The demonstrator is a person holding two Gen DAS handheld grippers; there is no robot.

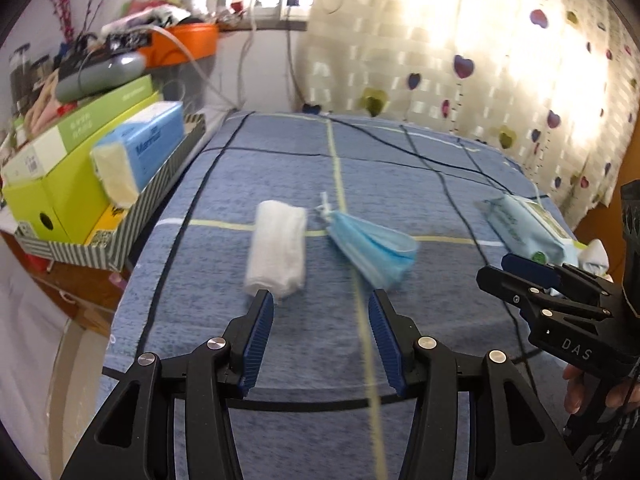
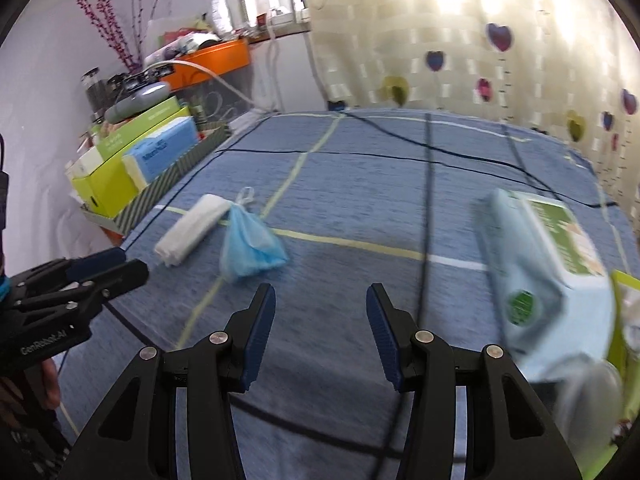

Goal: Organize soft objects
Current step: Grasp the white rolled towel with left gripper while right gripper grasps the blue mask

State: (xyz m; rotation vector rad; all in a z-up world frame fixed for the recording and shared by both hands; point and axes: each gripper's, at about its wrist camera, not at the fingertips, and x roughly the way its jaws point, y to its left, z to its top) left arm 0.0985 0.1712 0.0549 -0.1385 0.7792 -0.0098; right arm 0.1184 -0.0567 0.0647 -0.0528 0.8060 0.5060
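Observation:
A rolled white towel (image 1: 276, 250) (image 2: 192, 229) lies on the blue checked bedspread (image 1: 380, 176) (image 2: 360, 184). A folded blue face mask (image 1: 370, 250) (image 2: 250, 242) lies right beside it. A pale blue and green wet-wipes pack (image 1: 532, 226) (image 2: 540, 280) lies at the right. My left gripper (image 1: 321, 300) is open and empty, just short of the towel and mask. My right gripper (image 2: 321, 296) is open and empty over bare bedspread, between the mask and the wipes pack. Each gripper shows from the side in the other's view, the right one (image 1: 520, 270) and the left one (image 2: 108, 266).
A striped tray (image 1: 132, 220) (image 2: 176, 172) at the bed's left edge holds green boxes (image 1: 60, 176) and a blue tissue pack (image 1: 140, 148). An orange bin (image 1: 184, 42) stands behind it. A heart-patterned curtain (image 1: 500, 60) hangs at the back. A yellow-green container (image 2: 624, 328) shows at the far right.

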